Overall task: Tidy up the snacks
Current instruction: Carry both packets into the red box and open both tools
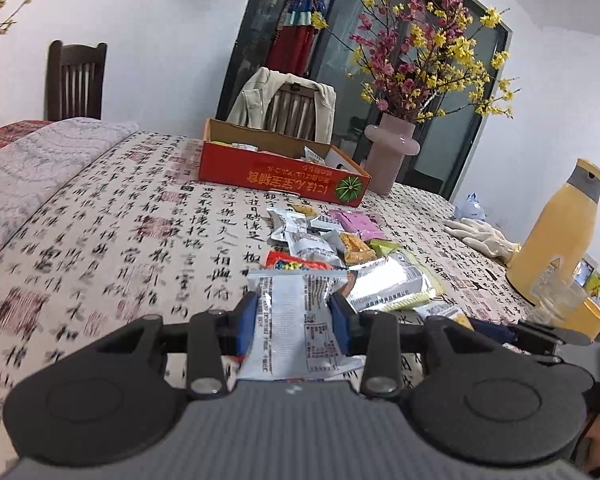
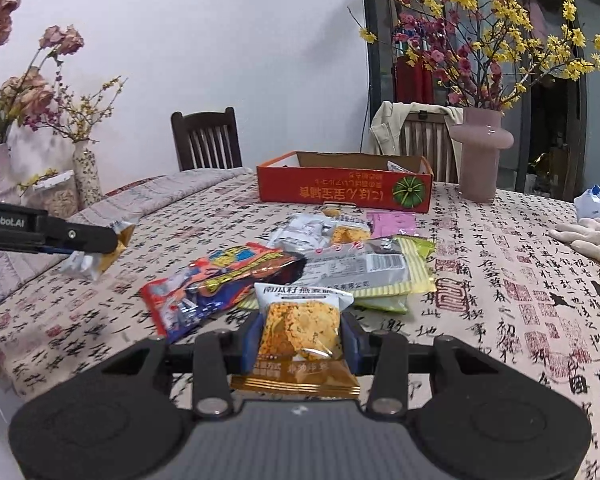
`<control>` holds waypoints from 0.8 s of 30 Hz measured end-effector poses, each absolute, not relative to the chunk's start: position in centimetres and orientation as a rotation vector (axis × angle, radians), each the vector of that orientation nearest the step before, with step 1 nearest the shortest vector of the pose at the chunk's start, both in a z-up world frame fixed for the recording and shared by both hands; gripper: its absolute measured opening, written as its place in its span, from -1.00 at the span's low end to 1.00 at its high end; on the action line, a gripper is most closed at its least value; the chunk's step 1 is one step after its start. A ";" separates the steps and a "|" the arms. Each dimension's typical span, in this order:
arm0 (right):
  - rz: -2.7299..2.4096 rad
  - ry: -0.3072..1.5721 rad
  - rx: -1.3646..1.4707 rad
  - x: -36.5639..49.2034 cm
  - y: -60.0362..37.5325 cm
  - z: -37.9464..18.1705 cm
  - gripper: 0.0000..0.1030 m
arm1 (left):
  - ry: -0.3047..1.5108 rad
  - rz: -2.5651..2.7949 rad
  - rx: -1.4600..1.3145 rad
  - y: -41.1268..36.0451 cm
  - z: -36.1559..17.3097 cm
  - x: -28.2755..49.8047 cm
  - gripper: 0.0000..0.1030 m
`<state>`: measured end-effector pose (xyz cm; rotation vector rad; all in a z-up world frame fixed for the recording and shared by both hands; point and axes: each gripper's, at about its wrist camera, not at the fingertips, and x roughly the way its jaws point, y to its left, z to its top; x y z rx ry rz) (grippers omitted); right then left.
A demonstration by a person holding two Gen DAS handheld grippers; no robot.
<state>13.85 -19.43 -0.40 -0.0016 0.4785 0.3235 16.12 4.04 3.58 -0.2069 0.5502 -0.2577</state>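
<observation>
Above the table (image 1: 120,208), the left gripper (image 1: 294,312) has its jaws clamped on a silver snack packet (image 1: 296,320); the right gripper (image 2: 302,336) has its jaws clamped on an orange cracker packet (image 2: 302,332), short of the red box (image 2: 344,190).

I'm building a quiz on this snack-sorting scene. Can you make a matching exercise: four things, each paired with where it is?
Things:
1. white printed snack packet
2. orange clear-window crisp packet
3. red cardboard box
4. pale fabric glove

Places:
A. far side of the tablecloth, beside the pink vase
B. in the right gripper
C. lying flat, right of the pile
D. in the left gripper

Pairs: 1-D, 2-B, 3-A, 4-C
</observation>
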 end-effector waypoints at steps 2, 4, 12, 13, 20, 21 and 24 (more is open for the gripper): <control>0.319 0.478 -0.003 15.0 -19.7 -0.2 -0.21 | 0.551 -0.259 -0.201 4.0 4.0 17.8 -0.23; 0.320 0.468 -0.008 16.5 -19.9 0.3 -0.21 | 0.545 -0.263 -0.195 3.9 4.6 19.9 -0.23; 0.323 0.371 -0.059 25.5 -20.9 4.5 -0.21 | 0.524 -0.220 -0.189 3.7 8.0 30.4 -0.23; 0.324 0.359 -0.061 26.8 -21.0 5.0 -0.21 | 0.517 -0.220 -0.190 3.6 8.3 31.5 -0.23; 0.339 0.321 -0.002 35.5 -21.7 6.7 -0.21 | 0.464 -0.164 -0.174 4.0 9.9 38.7 -0.22; 0.343 0.321 0.011 36.7 -21.9 6.7 -0.21 | 0.464 -0.157 -0.180 4.1 10.0 39.9 -0.22; 0.342 0.312 0.022 39.9 -22.2 6.9 -0.21 | 0.470 -0.155 -0.210 4.4 10.6 43.4 -0.22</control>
